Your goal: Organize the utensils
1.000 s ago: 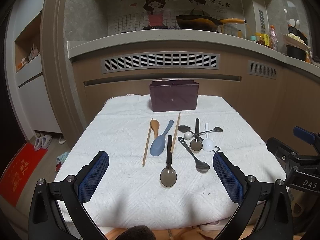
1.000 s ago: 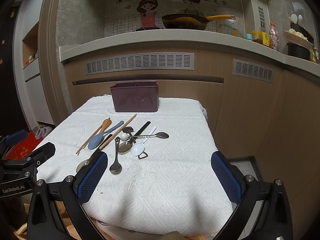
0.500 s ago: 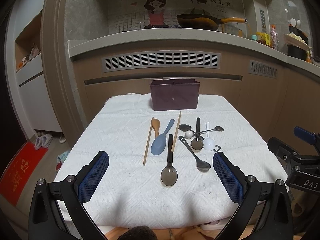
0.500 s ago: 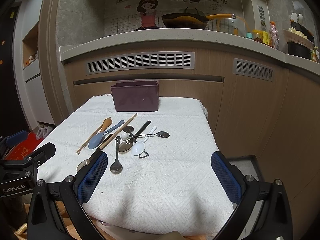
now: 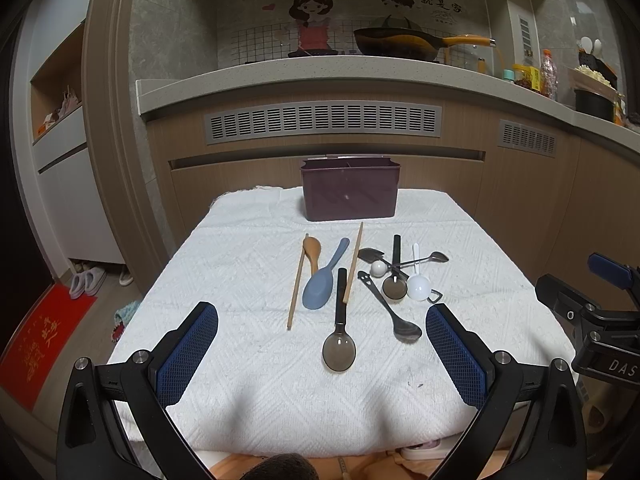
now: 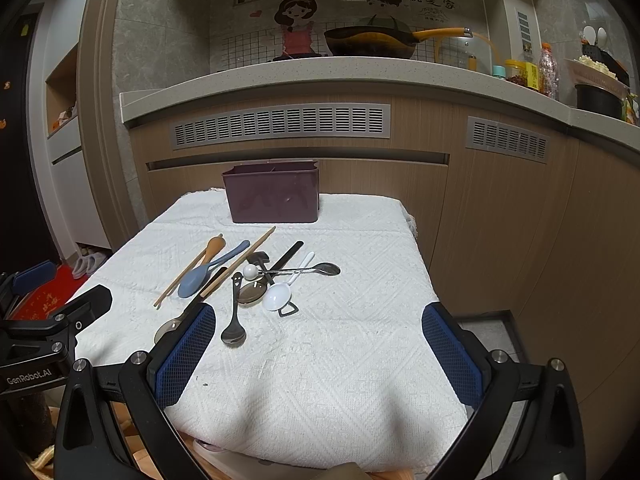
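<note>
Jaws: both grippers spread wide, nothing between the blue pads.
Left gripper (image 5: 322, 354): held level at the near edge of the white cloth (image 5: 248, 272), fingers aimed at the purple utensil bin (image 5: 350, 192).
Right gripper (image 6: 320, 354): same low, level pose, off to the right side, facing the cloth's bare right half.
Utensils: loose in a cluster mid-cloth, in front of the bin.
Left group: two wooden chopsticks (image 5: 297, 281), wooden spoon (image 5: 312, 251), blue rice paddle (image 5: 321, 286).
Nearest: smoky translucent spoon (image 5: 339, 346), bowl toward the left gripper.
Right group: dark metal spoon (image 5: 394, 312), white scoop (image 5: 418, 285), steel spoon (image 5: 428, 259), overlapping each other.
</note>
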`<state>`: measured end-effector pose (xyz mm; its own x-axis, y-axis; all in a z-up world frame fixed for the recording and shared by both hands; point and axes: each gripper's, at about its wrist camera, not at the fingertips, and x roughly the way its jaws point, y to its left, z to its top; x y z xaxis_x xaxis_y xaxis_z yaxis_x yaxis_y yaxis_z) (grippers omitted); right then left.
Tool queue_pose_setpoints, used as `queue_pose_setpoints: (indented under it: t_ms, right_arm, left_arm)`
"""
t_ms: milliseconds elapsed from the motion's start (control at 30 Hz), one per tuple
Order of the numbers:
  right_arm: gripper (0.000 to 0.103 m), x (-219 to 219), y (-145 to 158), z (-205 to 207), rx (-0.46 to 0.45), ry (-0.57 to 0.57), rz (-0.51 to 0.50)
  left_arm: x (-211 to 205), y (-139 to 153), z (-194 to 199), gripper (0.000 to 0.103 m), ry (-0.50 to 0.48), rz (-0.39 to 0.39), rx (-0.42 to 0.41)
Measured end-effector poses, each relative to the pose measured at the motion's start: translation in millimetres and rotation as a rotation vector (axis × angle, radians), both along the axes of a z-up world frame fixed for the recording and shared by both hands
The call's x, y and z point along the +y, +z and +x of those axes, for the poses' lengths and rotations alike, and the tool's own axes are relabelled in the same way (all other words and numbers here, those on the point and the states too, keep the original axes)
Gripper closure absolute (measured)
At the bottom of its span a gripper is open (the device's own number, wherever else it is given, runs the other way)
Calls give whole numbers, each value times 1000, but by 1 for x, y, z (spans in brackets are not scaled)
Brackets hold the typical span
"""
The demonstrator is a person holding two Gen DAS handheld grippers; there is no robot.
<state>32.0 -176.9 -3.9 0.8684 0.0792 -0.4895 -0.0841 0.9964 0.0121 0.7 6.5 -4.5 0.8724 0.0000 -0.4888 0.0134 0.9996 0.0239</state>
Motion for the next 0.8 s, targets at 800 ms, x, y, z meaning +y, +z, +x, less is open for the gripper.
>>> queue_pose_setpoints:
  t_ms: [800]
  right_arm:
    - [1,-1,0,1,2,1,2]
  left_arm:
    - [0,1,0,0,-1,0,2]
